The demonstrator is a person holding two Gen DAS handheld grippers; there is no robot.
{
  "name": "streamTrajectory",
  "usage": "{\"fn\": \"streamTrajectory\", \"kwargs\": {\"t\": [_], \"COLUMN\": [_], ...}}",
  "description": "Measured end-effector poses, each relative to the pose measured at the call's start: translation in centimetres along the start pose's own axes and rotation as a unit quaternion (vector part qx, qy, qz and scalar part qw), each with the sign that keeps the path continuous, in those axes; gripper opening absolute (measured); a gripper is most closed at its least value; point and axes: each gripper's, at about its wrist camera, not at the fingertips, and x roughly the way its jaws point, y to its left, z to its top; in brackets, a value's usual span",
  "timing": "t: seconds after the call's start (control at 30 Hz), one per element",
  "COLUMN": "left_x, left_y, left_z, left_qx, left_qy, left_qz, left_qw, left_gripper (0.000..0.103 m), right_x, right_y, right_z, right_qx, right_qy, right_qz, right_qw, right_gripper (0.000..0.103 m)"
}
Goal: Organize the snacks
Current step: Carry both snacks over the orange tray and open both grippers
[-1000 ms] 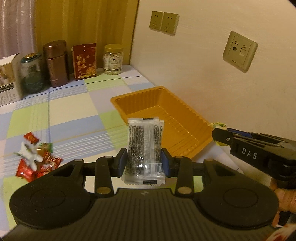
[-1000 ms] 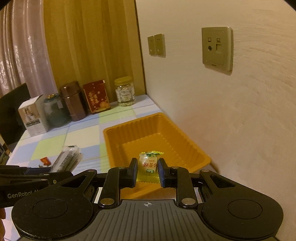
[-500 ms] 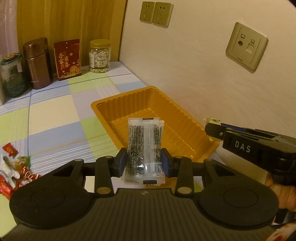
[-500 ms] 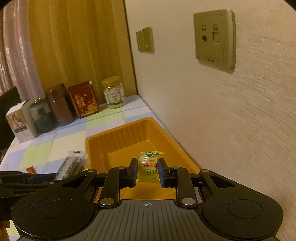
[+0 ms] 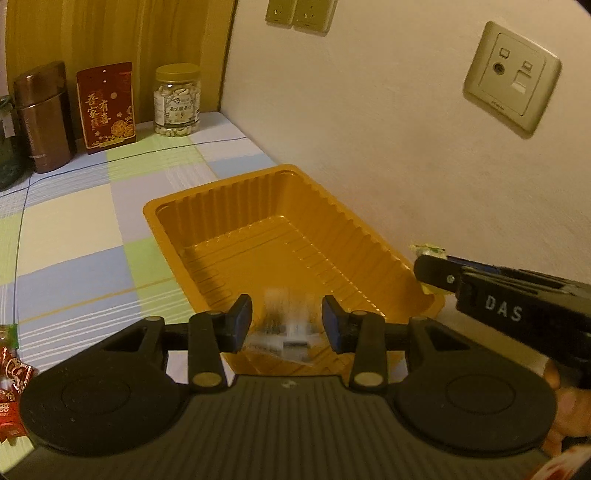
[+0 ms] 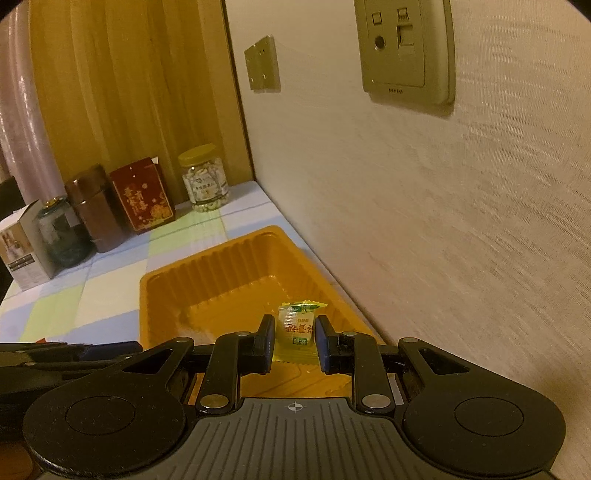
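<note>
Cream textured wall (image 5: pixel 369 122) with a data socket plate (image 5: pixel 511 79), twin power sockets (image 5: pixel 300 14) further along it towards the corner, wooden panel (image 6: pixel 140 92) meeting the wall there, pale curtain (image 6: pixel 20 122) beyond the panel, checked tablecloth (image 5: pixel 74 221) below, warm dim light

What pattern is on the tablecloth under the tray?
Pastel checks of blue, green and cream on the tablecloth, under the ribbed orange plastic tray; clearest in the left wrist view.

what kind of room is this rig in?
Probably a home, a table pushed into a wall corner: checked tablecloth, wall sockets, a curtain, and a jar of nuts beside tins at the back.
</note>
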Motion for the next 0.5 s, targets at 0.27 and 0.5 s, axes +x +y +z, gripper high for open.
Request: {"fn": "streamTrajectory", "kwargs": {"t": [0.27, 0.5], "left_x": [-2.5, -4.5], "left_y": [1.9, 3.9], "left_z": [-1.1, -2.6], "left_qx": [-0.013, -0.026], "left_qy": [-0.014, -0.01], "left_qz": [0.025, 0.06], "left_qw": [0.9995, 0.9978], "left_gripper": [0.039, 0.041], "right_x": [0.3, 0.2], "right_y": [0.2, 0.9], "right_z": [-0.5, -0.4], "right_qx": [0.004, 0.009], "right_qy": [0.007, 0.011], "right_qz": [0.01, 0.035], "right_qw": [1.0, 0.999], "right_gripper": [0.024, 0.024]}}
